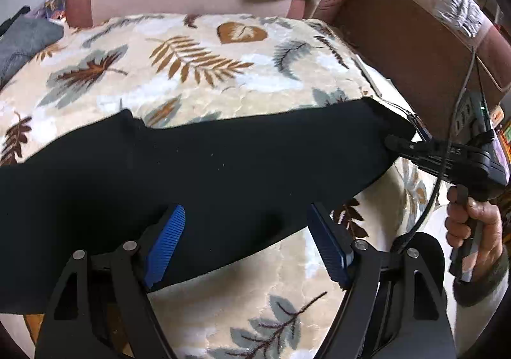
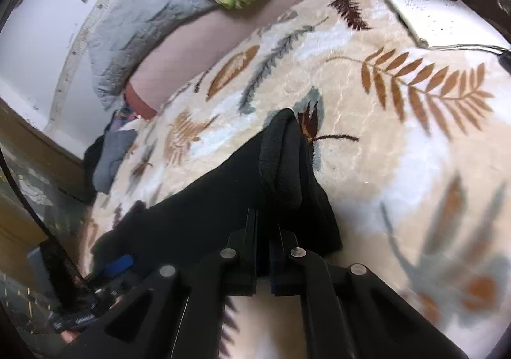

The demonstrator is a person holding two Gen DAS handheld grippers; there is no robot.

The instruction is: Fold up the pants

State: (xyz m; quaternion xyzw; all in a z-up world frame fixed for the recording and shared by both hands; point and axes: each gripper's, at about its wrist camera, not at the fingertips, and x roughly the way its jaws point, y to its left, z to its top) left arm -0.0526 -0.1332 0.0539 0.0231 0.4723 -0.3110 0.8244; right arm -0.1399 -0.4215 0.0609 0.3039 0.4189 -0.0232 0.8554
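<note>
Blue ribbed pads (image 1: 166, 244) sit closest to us in the left wrist view: our left gripper (image 1: 246, 241) hangs with its jaws spread wide, straddling the near edge of the black pants (image 1: 207, 167) without pinching the cloth. The pants lie stretched across the leaf-patterned blanket (image 1: 191, 59) on the bed, running from the left of that view to a far corner on the right.

That corner is in our right gripper (image 2: 263, 228), whose jaws are clamped tight on a bunched fold of the black fabric; the cloth rises in a ridge just beyond the tips in the right wrist view. From the left view, the right gripper reaches in from the right side, angled down at the blanket, a hand (image 1: 472, 225) wrapped round its handle below.

We judge this to be early in the fold: one end is gripped, the other edge not yet taken. The next move likely calls for closing the left jaws on the near edge, so both corners can be carried over together without the cloth sagging between them.
</note>
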